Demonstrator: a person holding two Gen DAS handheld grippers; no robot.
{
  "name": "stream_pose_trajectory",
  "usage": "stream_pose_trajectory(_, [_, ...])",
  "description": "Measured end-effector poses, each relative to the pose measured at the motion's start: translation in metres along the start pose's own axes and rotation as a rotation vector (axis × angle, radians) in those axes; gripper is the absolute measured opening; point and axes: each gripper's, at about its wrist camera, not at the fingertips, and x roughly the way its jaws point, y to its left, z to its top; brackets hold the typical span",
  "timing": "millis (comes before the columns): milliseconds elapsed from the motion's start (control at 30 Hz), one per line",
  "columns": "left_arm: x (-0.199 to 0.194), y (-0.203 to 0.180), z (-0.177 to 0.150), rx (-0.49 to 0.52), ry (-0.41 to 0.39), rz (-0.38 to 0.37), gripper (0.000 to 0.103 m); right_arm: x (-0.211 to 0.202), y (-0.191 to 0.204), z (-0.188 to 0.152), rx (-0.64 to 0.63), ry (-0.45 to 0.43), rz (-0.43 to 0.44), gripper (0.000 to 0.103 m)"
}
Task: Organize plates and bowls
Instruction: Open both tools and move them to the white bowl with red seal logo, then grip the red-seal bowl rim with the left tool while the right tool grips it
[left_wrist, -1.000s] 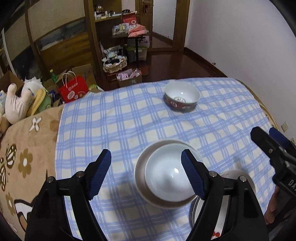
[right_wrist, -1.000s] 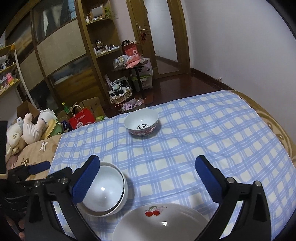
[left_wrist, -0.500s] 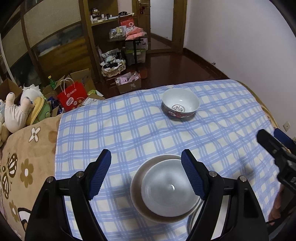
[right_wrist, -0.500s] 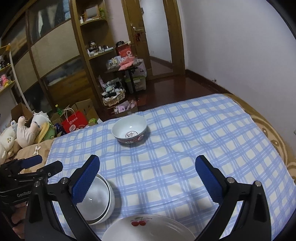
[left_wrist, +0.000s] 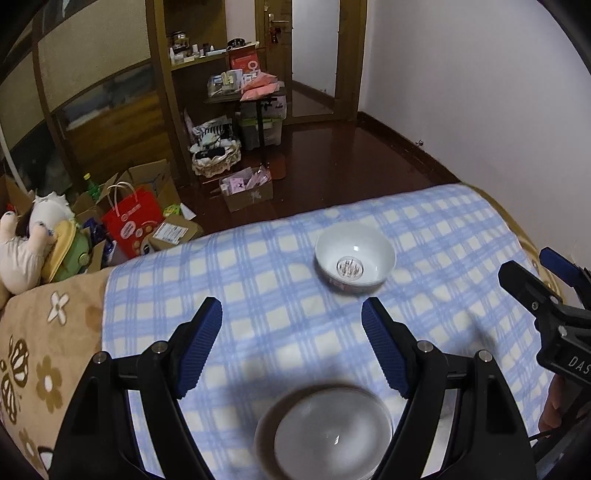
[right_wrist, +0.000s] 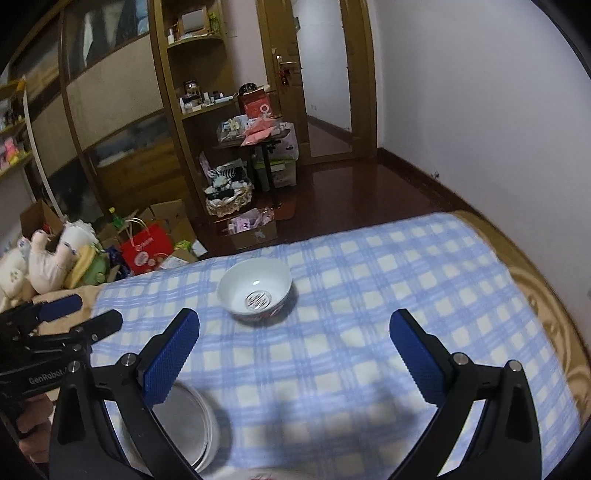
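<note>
On the checked cloth (left_wrist: 280, 295), a patterned bowl (left_wrist: 354, 263) sits beyond both empty, spread tools (left_wrist: 291, 345) (right_wrist: 293, 360).

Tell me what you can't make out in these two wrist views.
- White bowl on a plate, left wrist view: motion-blurred, and its near edge is cut off by the frame.
- Cherry plate, right wrist view: only a sliver shows above the bottom edge.
- Patterned bowl: the mark inside it is too small to read.

Checked cloth (left_wrist: 280, 280) on bed: 1 bowl (left_wrist: 354, 264) beyond left tongs' tips, stacked bowls (left_wrist: 328, 432) under them.
</note>
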Motion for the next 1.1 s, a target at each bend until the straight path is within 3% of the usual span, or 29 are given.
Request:
stream_pose_trajectory(167, [0.041, -0.005, 0.028, 0.004, 0.002, -0.012, 0.077, 0.040, -0.007, 0.023, -0.006, 0.023, -0.003, 0.103])
stream_pose_trajectory(333, [0.100, -0.006, 0.043, -0.028, 0.093, -0.082, 0.077, 0.086, -0.019, 0.033, 0.039, 0.068, 0.025, 0.103])
stream_pose_trajectory(667, [0.176, -0.012, 0.049, 0.020, 0.213, -0.019, 0.077, 0.168, -0.019, 0.022, 0.066, 0.221, 0.078, 0.092])
stream_pose_trajectory(833, [0.199, -0.012, 0.048, 0.009, 0.253, -0.006, 0.077, 0.196, -0.016, 0.015, 0.093, 0.281, 0.087, 0.076])
stream_pose_trajectory(900, [0.206, -0.011, 0.047, 0.006, 0.263, 0.009, 0.077, 0.206, -0.020, 0.012, 0.143, 0.315, 0.123, 0.059])
stream_pose_trajectory(1000, [0.213, -0.007, 0.046, -0.018, 0.283, 0.006, 0.069, 0.215, -0.024, 0.010, 0.185, 0.344, 0.159, 0.047])
stream_pose_trajectory(1033, [0.217, -0.006, 0.045, -0.027, 0.300, 0.001, 0.062, 0.218, -0.025, 0.010, 0.193, 0.357, 0.167, 0.045])
stream_pose_trajectory(1100, [0.223, -0.003, 0.044, -0.061, 0.328, -0.024, 0.057, 0.224, -0.026, 0.008, 0.198, 0.380, 0.159, 0.030])
